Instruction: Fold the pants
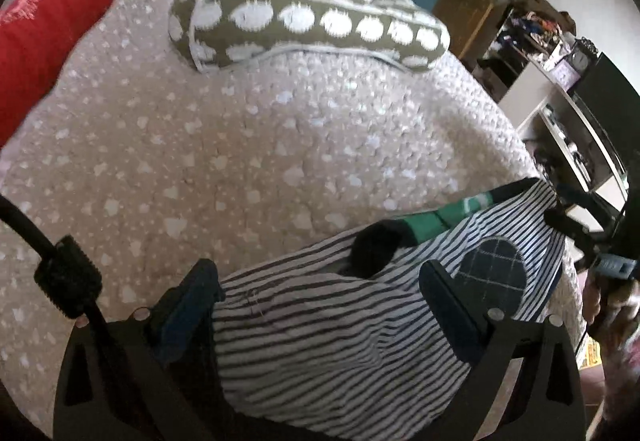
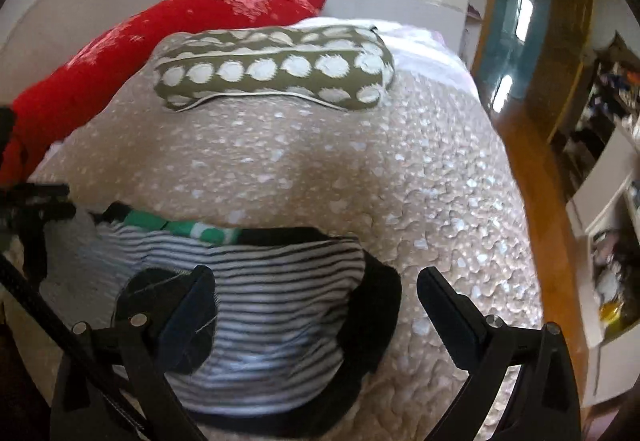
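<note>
A pair of black-and-white striped pants (image 1: 320,345) lies bunched at the near edge of a bed covered by a beige bedspread (image 1: 200,161) printed with small white shapes. The pants carry a dark checked patch (image 1: 494,273) and black trim; a strip of green and white fabric (image 1: 448,215) peeks out just behind them.

In the left wrist view, the left gripper (image 1: 320,301) hovers over the striped cloth with its two dark fingers spread wide apart, one on each side of the fabric, gripping nothing. At the right edge of that view a person's hand (image 1: 612,305) holds the other tool.

In the right wrist view, the right gripper (image 2: 316,305) also has its fingers spread apart. Its left finger lies over the dark patch (image 2: 160,289) and striped cloth, while its right finger sits over bare bedspread (image 2: 400,161), just beside the pants' black edge (image 2: 384,297).

Farther back on the bed rests an olive pillow (image 2: 276,69) with rows of white dots, and behind it a long red cushion (image 2: 160,37). A wooden door frame (image 2: 572,21) and cluttered shelves (image 1: 536,37) stand to the right of the bed
</note>
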### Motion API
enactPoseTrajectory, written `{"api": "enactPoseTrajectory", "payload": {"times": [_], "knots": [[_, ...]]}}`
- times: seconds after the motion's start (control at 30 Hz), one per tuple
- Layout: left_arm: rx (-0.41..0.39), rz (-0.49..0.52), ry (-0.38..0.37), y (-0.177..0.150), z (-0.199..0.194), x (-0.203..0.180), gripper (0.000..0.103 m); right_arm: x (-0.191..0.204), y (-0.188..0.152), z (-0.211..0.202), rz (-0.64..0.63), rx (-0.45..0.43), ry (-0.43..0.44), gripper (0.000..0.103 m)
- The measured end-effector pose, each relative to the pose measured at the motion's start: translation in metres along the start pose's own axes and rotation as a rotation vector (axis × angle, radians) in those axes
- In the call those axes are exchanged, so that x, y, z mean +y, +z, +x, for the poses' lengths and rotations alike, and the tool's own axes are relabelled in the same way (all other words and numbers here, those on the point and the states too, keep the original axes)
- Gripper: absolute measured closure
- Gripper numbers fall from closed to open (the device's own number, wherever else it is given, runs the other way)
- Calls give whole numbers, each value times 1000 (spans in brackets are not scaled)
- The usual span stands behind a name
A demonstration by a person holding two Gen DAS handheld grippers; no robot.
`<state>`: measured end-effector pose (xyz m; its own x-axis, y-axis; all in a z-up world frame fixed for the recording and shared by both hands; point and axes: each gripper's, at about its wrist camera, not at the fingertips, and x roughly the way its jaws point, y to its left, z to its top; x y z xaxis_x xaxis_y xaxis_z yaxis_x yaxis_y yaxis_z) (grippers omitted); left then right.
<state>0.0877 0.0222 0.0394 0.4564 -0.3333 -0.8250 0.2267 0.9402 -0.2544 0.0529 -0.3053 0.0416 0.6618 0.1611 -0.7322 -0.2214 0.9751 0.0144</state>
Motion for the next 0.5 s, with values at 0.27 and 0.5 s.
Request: {"api": "enactPoseTrajectory", "payload": {"times": [0.27, 0.5], "knots": [[35, -17, 9, -1, 21, 10, 2, -4, 3, 24, 25, 45, -66, 1], [42, 29, 56, -4, 29, 3, 5, -18, -9, 32, 110, 68, -51, 1]]}}
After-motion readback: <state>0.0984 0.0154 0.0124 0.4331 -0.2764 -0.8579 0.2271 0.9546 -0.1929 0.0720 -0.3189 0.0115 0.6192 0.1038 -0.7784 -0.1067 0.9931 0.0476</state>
